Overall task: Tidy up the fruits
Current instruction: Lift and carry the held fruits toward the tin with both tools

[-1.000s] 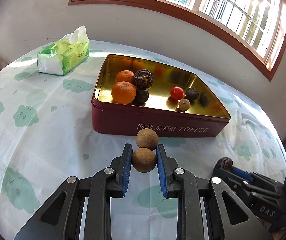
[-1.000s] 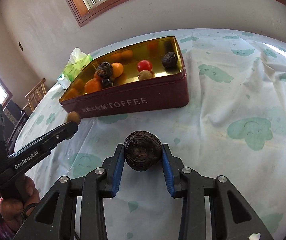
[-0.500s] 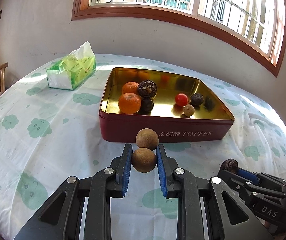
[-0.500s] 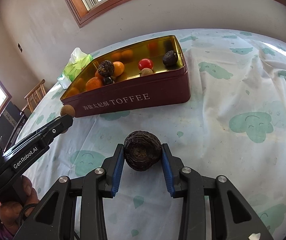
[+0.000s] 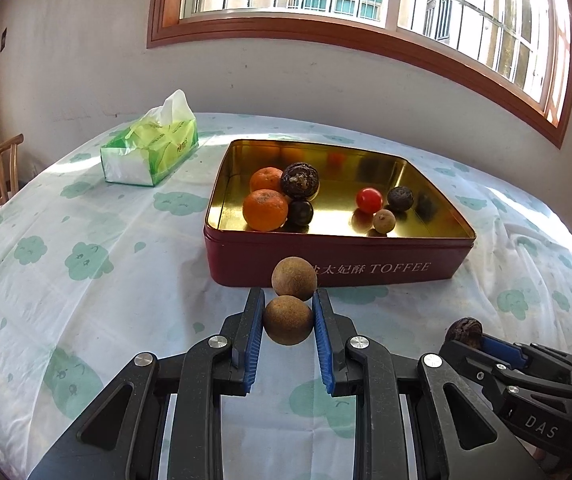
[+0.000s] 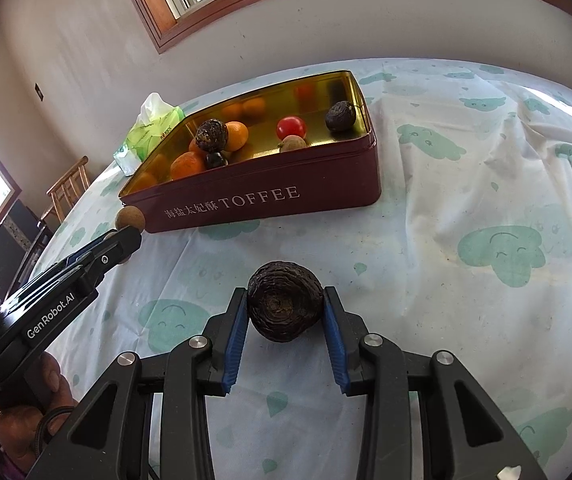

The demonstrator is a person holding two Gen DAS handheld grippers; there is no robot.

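Change: over the last second both grippers have been raised and the toffee tin (image 5: 338,258) is seen from a lower, flatter angle — the fruits are being carried, not yet delivered.
Left gripper (image 5: 288,312): closed on a brown longan pair (image 5: 288,319); the second round fruit of the pair rides just above the pads, in front of the tin's near wall.
Right gripper (image 6: 284,312): clamped on a dark wrinkled fruit (image 6: 284,306), held above the tablecloth (image 6: 466,184).
Task meaning: transport is judged under way; release into the tin remains.
Edges: the tin's near rim must be cleared before lowering.
Open room: bare gold floor is seen between the oranges (image 5: 265,209) and the cherry tomato (image 5: 369,200) — also along the back.
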